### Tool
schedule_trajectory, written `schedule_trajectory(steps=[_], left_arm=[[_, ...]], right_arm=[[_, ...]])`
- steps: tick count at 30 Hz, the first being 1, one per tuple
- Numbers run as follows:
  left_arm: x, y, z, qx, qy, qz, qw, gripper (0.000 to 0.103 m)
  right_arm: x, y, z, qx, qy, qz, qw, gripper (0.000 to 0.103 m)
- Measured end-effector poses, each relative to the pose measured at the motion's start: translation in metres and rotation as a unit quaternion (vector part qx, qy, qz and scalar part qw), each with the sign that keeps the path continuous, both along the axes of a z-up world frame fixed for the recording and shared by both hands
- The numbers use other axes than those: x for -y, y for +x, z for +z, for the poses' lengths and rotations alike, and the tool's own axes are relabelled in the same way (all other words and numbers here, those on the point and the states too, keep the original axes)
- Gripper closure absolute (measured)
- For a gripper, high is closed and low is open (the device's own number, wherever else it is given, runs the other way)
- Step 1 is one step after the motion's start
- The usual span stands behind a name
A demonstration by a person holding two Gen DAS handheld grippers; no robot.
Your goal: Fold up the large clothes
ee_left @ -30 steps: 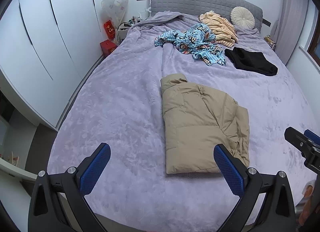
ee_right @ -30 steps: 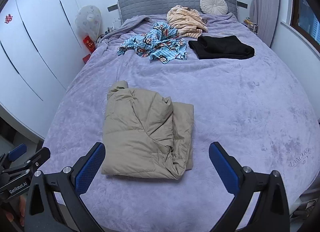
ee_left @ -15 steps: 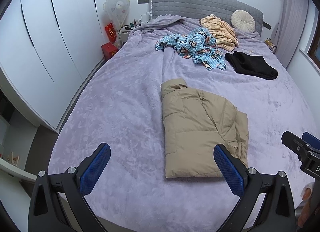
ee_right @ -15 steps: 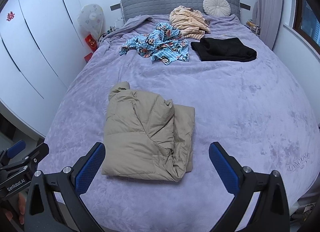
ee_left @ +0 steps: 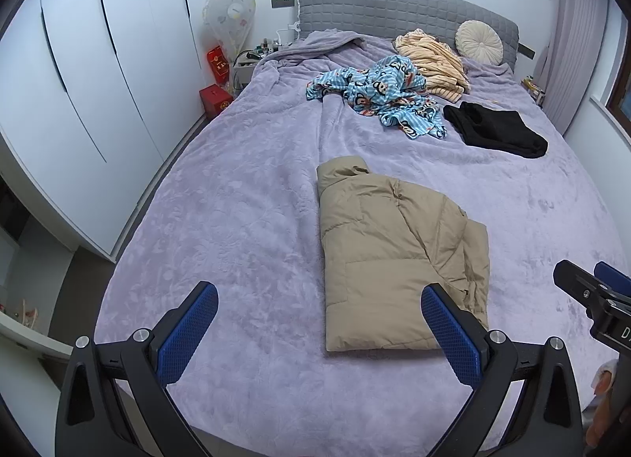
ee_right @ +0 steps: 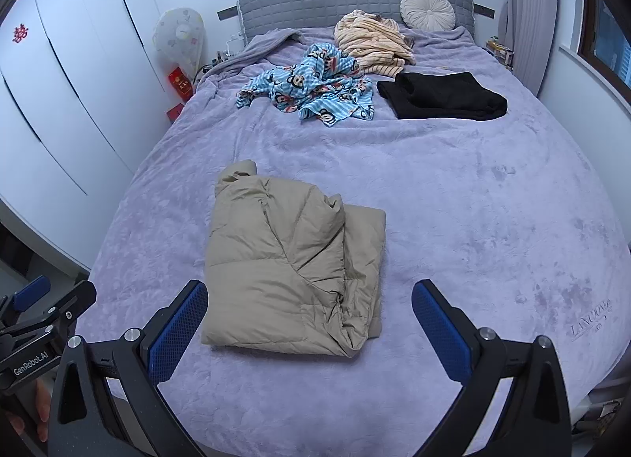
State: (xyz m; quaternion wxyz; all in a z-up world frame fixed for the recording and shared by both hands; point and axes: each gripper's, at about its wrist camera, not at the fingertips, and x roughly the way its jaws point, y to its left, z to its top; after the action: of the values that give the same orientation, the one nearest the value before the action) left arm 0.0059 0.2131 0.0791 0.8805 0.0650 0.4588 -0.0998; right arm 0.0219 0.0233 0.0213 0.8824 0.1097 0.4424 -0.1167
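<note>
Tan jacket point(ee_right: 292, 267) lies folded near the bed's point(ee_right: 493, 220) foot edge. Blue pyjamas point(ee_right: 311, 86) and striped garment point(ee_right: 370, 42) near the headboard remain unfolded. Left tool point(ee_left: 319, 334) and right tool point(ee_right: 309, 328): fingers apart, empty.

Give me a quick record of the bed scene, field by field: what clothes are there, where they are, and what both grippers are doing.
surface: bed with purple blanket
folded item: tan puffer jacket, near the foot, lying flat
unfolded items: blue cartoon-print garment and striped peach garment, near the headboard
other item: black garment, right of the blue one
left gripper: open, holding nothing, above the bed's foot
right gripper: open, holding nothing, above the jacket's near edge
pillow: round cushion against the headboard
</note>
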Motion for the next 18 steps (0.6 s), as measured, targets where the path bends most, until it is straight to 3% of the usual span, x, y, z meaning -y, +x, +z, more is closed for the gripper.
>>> schedule_trajectory(steps=[18], left_arm=[[0.0006, 0.0005, -0.0003, -0.001, 0.002, -0.001, 1.0000, 0.000]], right_arm=[[0.0024, 0.0011, 0.0009, -0.001, 0.001, 0.002, 1.000, 0.000]])
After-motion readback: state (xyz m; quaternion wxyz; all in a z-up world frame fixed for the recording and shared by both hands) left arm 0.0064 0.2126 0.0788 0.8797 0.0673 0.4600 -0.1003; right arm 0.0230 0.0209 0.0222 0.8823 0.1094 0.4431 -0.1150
